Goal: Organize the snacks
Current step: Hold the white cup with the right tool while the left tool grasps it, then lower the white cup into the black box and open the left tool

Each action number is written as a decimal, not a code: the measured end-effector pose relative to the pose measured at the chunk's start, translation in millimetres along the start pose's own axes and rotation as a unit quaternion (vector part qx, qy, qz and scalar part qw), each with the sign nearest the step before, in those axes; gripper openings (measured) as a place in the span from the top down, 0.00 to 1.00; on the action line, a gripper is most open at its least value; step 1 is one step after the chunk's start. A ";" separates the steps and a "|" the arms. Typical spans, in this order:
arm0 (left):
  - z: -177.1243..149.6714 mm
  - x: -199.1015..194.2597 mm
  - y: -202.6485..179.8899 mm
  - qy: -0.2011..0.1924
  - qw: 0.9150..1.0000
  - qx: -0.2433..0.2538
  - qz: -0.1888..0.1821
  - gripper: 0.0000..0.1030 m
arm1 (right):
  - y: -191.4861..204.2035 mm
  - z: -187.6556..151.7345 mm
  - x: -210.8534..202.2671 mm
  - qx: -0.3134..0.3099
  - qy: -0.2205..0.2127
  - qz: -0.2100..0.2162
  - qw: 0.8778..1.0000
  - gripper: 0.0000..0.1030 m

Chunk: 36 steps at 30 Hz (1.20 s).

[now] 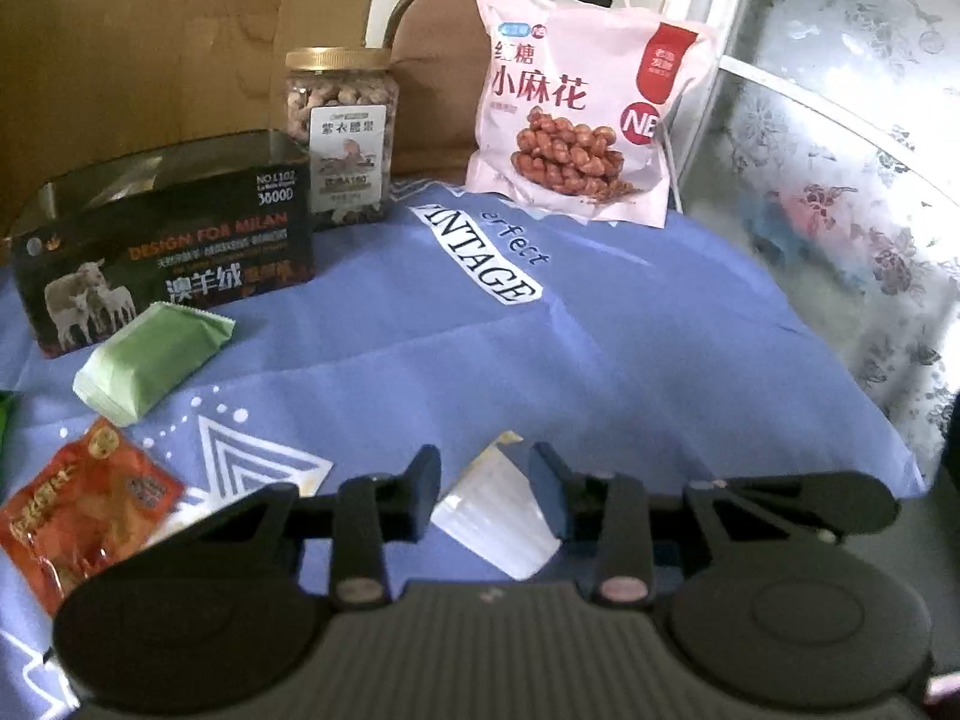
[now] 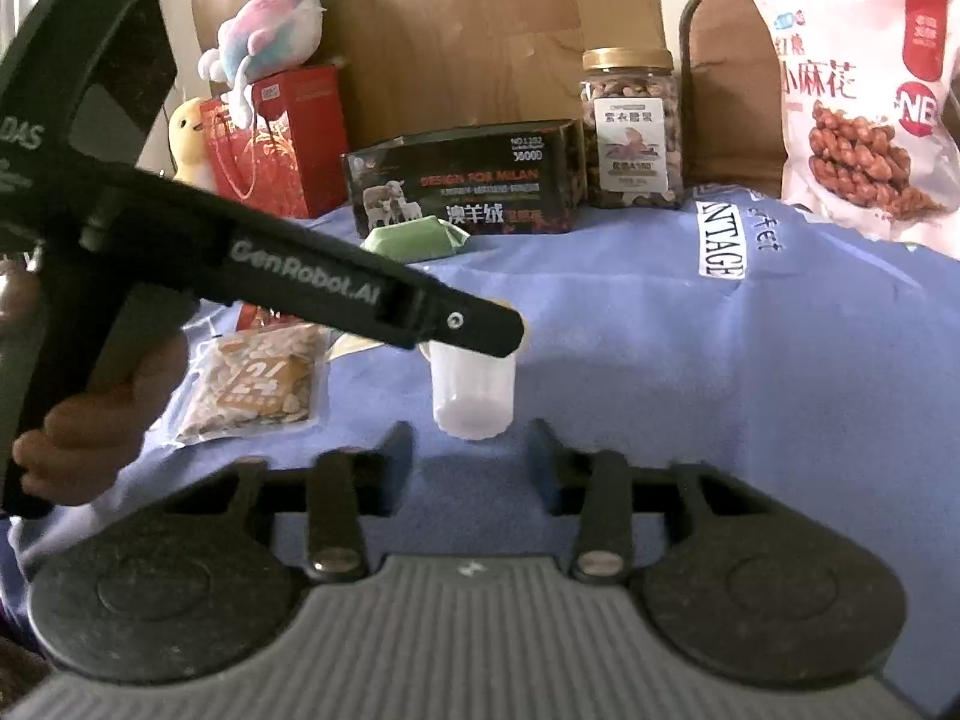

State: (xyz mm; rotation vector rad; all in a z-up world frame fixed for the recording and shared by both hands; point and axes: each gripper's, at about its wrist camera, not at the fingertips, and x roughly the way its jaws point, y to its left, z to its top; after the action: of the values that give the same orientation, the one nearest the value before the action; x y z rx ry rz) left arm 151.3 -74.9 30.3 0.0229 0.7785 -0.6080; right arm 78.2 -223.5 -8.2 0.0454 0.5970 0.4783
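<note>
A small translucent white jelly cup (image 1: 498, 522) sits between the fingers of my left gripper (image 1: 487, 480), which is shut on it near its rim. In the right wrist view the same cup (image 2: 474, 396) hangs under the left gripper's fingers (image 2: 480, 327), just above the blue cloth (image 2: 720, 390). My right gripper (image 2: 471, 462) stands open just short of the cup, nothing between its fingers. An open black box (image 1: 162, 240) stands at the back left. A green packet (image 1: 150, 360) lies in front of it, and an orange-red packet (image 1: 84, 510) lies nearer.
A jar of nuts (image 1: 342, 132) and a pink snack bag (image 1: 582, 108) stand at the back. A nut-mix packet (image 2: 252, 384) lies left of the cup. A red gift bag (image 2: 282, 138) and plush toys (image 2: 264, 30) sit far left. A hand (image 2: 90, 432) holds the left gripper.
</note>
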 end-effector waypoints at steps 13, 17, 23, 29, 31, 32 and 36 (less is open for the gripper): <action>23.9 -22.8 37.1 -0.026 0.998 -0.061 -0.007 0.85 | 5.1 44.3 23.5 -0.009 -0.024 0.027 0.999 0.91; 20.6 -28.8 60.0 -0.034 0.996 -0.085 -0.006 0.82 | -2.2 43.9 20.8 -0.031 -0.012 0.038 0.999 0.90; 28.2 -28.1 77.4 -0.027 0.996 -0.090 -0.008 0.65 | -20.2 29.7 16.7 -0.022 0.015 0.027 0.999 0.59; 20.5 -16.7 60.0 -0.002 0.998 -0.059 -0.003 0.59 | -8.7 29.2 29.9 -0.046 0.030 0.041 0.998 0.58; 13.9 -8.8 59.2 0.011 0.998 -0.059 -0.003 0.61 | -4.9 34.9 40.0 -0.055 0.034 0.043 0.997 0.58; 10.6 -5.0 60.1 0.016 0.998 -0.061 -0.010 0.61 | -3.3 37.2 45.2 -0.061 0.035 0.047 0.996 0.58; 14.6 -7.3 59.5 0.001 0.999 -0.050 -0.012 0.64 | 5.6 44.8 61.6 -0.090 0.031 0.044 0.995 0.61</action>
State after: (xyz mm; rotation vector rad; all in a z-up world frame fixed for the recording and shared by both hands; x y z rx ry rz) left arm 187.9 -25.3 33.8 -0.0782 0.8112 -0.5918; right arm 144.9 -186.8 -2.7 -0.1145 0.6120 0.6184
